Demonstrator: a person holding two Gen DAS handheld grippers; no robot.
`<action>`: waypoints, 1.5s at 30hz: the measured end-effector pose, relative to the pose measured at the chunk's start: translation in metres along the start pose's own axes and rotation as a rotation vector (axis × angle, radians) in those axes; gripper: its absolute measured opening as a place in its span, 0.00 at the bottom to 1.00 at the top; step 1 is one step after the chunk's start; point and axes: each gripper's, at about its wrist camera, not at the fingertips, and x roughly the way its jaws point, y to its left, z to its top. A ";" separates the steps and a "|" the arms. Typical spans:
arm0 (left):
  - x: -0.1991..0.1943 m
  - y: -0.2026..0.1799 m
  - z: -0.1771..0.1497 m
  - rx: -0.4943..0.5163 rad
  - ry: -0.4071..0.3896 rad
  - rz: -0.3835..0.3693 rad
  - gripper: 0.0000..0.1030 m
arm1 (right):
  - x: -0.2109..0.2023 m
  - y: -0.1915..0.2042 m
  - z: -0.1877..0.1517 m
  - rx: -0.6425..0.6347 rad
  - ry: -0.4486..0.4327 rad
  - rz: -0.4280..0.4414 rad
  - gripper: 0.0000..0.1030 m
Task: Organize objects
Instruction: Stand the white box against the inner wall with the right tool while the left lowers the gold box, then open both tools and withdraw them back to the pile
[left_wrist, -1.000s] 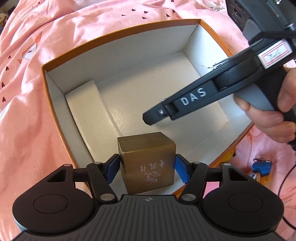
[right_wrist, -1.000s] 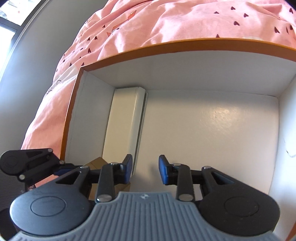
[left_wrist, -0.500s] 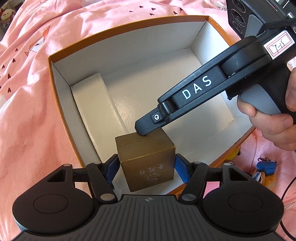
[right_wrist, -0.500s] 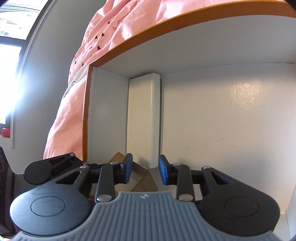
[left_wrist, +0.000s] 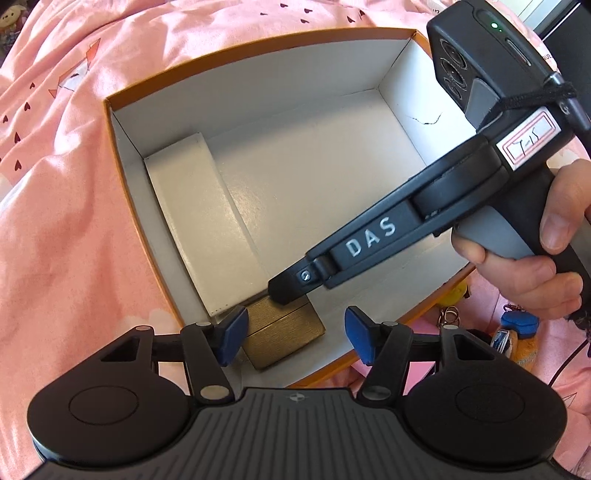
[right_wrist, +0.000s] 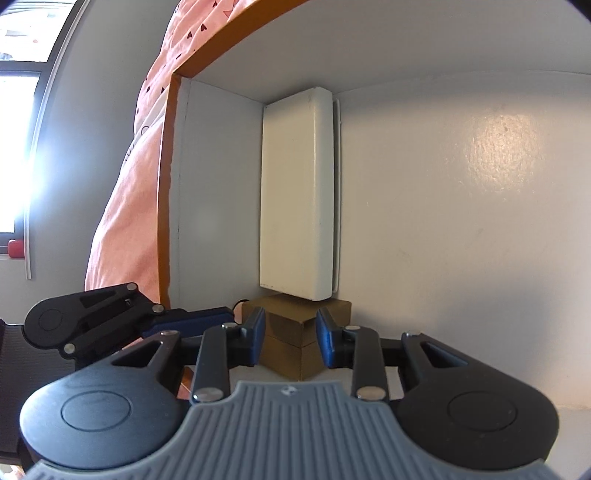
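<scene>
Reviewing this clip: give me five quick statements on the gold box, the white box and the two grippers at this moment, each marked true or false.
1. The gold box sits inside the orange-rimmed carton. True.
2. The white box lies outside the carton on the pink bedding. False: it lies inside, along the carton's side wall.
3. The right gripper has a blue pad on either side of the gold box's corner. True.
4. The left gripper is clamped tight on the gold box. False: its jaws are closing, but a clear gap shows between one pad and the box.
5. The gold box rests on top of the white box. False: it sits on the carton floor at the white box's end.
</scene>
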 end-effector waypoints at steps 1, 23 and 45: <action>-0.001 0.001 0.000 0.000 -0.004 0.000 0.65 | -0.003 -0.001 0.000 0.003 -0.007 -0.005 0.33; -0.017 -0.010 -0.017 0.024 -0.064 0.024 0.47 | 0.004 0.005 -0.013 0.019 0.026 -0.023 0.18; -0.048 -0.056 -0.119 -0.128 -0.248 -0.116 0.47 | -0.107 0.044 -0.183 -0.267 -0.424 -0.211 0.35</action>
